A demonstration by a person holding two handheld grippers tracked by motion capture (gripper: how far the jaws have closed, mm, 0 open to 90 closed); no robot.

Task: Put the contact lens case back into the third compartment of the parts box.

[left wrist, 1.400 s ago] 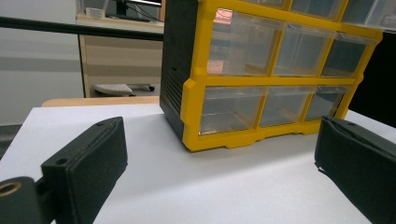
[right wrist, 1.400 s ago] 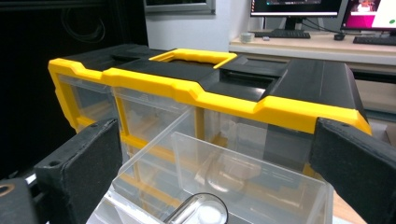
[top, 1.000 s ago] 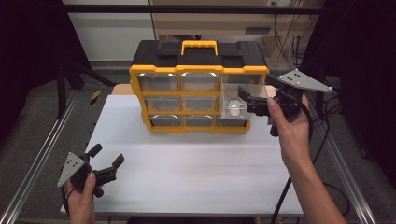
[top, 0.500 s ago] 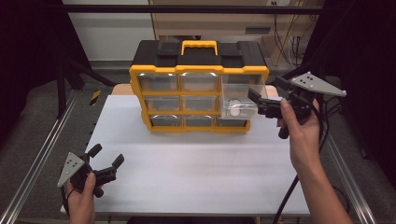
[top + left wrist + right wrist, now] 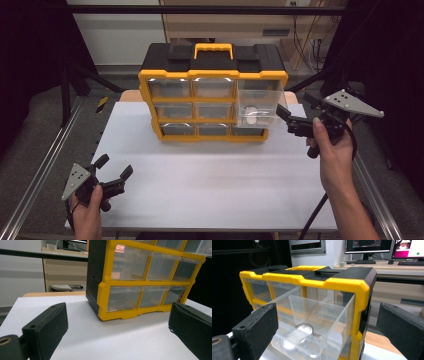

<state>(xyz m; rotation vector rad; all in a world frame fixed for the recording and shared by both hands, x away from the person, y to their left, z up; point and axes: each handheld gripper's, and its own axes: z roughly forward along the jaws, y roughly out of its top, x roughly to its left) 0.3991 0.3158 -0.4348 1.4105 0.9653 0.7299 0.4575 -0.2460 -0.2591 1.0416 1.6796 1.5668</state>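
A yellow and black drawer cabinet point(image 5: 212, 75) stands at the back of the white table point(image 5: 215, 185). Its top right clear drawer point(image 5: 260, 105) is pulled out, and a small round clear object point(image 5: 251, 114) lies inside. My right gripper point(image 5: 289, 122) hovers open just right of the drawer front, touching nothing. In the right gripper view the drawer point(image 5: 312, 322) and the round object point(image 5: 304, 329) sit ahead between the wide jaws of the right gripper point(image 5: 328, 315). My left gripper point(image 5: 115, 165) rests open and empty near the table's front left corner. The left gripper point(image 5: 118, 315) looks toward the cabinet point(image 5: 147, 282).
The other clear drawers point(image 5: 210, 110) of the cabinet are shut. Metal rails point(image 5: 40, 170) run along the table's left and right sides. A wooden surface point(image 5: 129, 95) shows behind the table at the left. White table stretches between the cabinet and both hands.
My right gripper has drawn back to the right and toward me, away from the pulled-out drawer. The left gripper has stayed put.
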